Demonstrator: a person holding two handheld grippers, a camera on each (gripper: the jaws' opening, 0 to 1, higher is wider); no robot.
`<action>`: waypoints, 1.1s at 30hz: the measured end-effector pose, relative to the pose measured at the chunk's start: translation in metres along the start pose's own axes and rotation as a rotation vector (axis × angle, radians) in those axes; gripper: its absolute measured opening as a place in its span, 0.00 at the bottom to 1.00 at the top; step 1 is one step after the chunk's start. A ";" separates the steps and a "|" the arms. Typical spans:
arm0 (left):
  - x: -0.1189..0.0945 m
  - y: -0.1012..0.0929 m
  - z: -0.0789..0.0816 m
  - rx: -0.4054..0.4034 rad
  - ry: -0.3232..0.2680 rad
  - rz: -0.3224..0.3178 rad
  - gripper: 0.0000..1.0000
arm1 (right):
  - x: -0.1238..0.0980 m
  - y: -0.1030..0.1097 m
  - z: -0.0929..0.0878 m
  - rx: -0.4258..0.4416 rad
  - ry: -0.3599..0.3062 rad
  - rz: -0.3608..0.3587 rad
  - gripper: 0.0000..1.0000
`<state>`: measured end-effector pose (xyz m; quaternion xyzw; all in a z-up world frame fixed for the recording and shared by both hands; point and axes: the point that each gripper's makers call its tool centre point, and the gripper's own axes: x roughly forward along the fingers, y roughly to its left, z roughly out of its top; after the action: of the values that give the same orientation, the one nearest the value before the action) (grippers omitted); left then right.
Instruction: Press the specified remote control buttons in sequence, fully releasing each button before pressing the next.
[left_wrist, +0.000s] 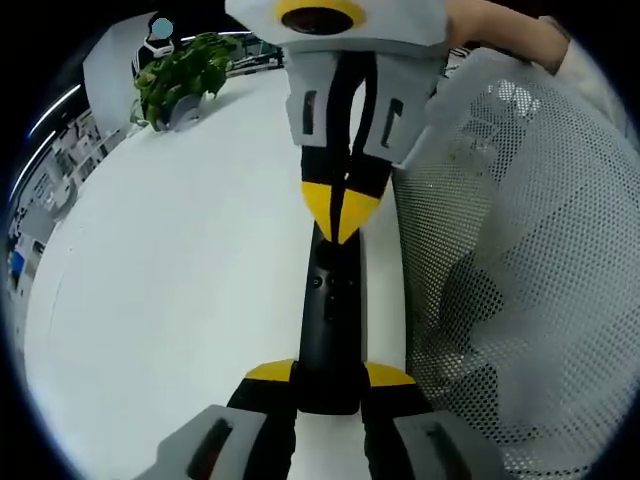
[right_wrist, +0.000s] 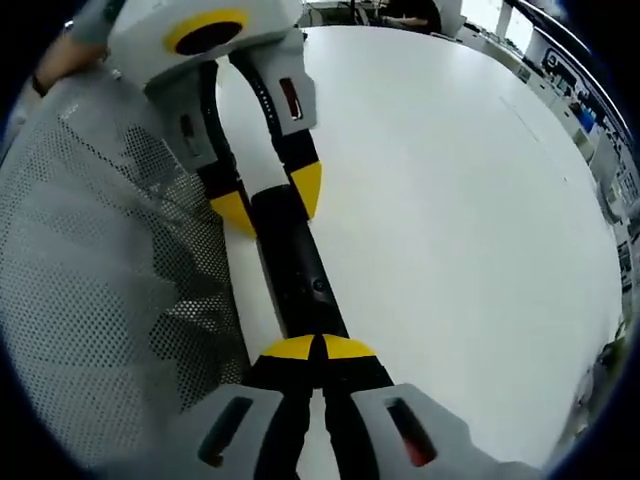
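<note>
Lying lengthwise on the white table (left_wrist: 180, 300), the black remote control (left_wrist: 328, 330) is seen in the left gripper view, pinched at its near end by the left gripper (left_wrist: 330, 385). No writing can be read. A potted plant (left_wrist: 185, 75) stands at 11 o'clock, a mesh chair back (left_wrist: 520, 280) at 3 o'clock.

In the right gripper view, the right gripper (right_wrist: 318, 350), jaws pressed together, is set on the remote's near end.

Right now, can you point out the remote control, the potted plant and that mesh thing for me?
remote control (left_wrist: 328, 320), left gripper view, middle of its black buttoned face.
potted plant (left_wrist: 185, 75), left gripper view, its green leaves.
mesh basket (left_wrist: 520, 270), left gripper view, its white perforated wall.
</note>
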<state>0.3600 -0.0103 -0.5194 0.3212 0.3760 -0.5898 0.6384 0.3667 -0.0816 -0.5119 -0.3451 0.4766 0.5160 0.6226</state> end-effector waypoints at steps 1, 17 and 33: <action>0.000 0.000 0.000 0.001 0.000 0.000 0.24 | 0.000 0.000 0.000 -0.002 0.005 0.003 0.00; 0.000 0.000 0.000 0.000 -0.008 -0.002 0.24 | -0.002 0.001 -0.002 0.042 -0.076 -0.057 0.00; 0.000 0.000 0.000 0.009 -0.006 0.004 0.24 | 0.001 0.000 -0.001 -0.065 -0.092 -0.103 0.00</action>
<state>0.3596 -0.0103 -0.5193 0.3230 0.3708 -0.5911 0.6394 0.3666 -0.0821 -0.5136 -0.3651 0.4119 0.5136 0.6582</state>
